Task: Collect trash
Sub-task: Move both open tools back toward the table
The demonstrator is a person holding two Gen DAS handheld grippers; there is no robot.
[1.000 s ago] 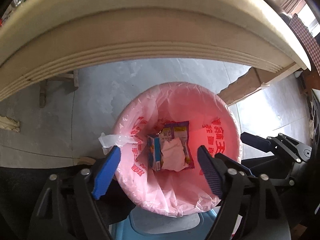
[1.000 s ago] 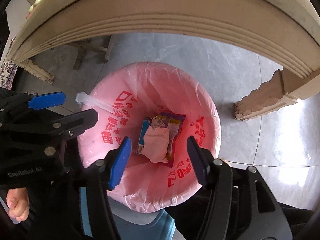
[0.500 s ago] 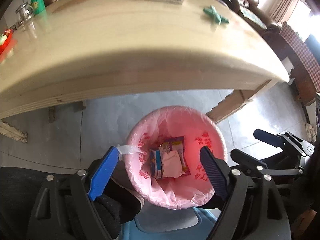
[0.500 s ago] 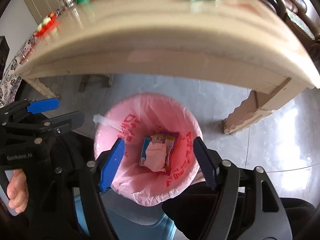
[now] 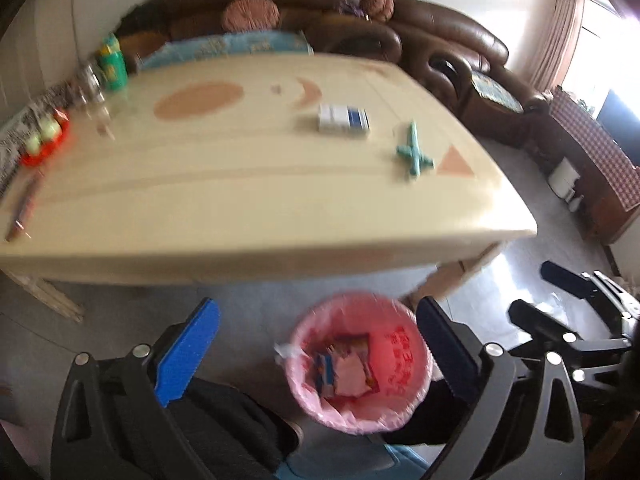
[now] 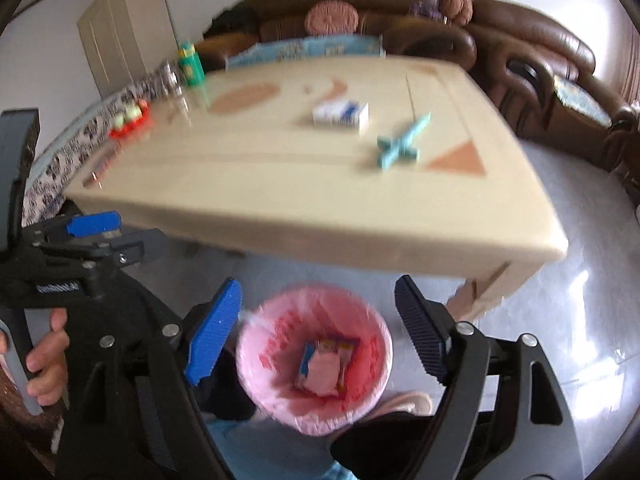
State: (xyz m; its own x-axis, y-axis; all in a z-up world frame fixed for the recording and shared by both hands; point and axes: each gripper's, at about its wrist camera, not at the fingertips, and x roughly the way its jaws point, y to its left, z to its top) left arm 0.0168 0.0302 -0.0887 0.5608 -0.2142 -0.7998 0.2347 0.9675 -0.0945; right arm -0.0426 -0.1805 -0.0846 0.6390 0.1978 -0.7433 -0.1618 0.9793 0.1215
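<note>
Trash [image 5: 347, 368] lies in the pink-lined bin [image 5: 400, 408] on the floor below my left gripper [image 5: 316, 354] and right gripper [image 6: 318, 330], both spread wide and empty; beyond, the table [image 5: 240, 200] holds a white-and-blue box [image 5: 343, 119] and green toy [image 5: 414, 153]

A round bin [image 5: 360, 408] lined with a pink bag printed in red characters stands upright on the floor just in front of the desk's near edge. At its bottom lie a crumpled white tissue [image 5: 347, 372], a blue carton [image 5: 323, 372] beside it and a colourful flat wrapper [image 5: 362, 350] under them. On the desk [image 5: 240, 200] a white-and-blue box [image 5: 343, 119] lies flat, and near it a teal cross-shaped piece [image 5: 414, 153] close to the right edge.
</note>
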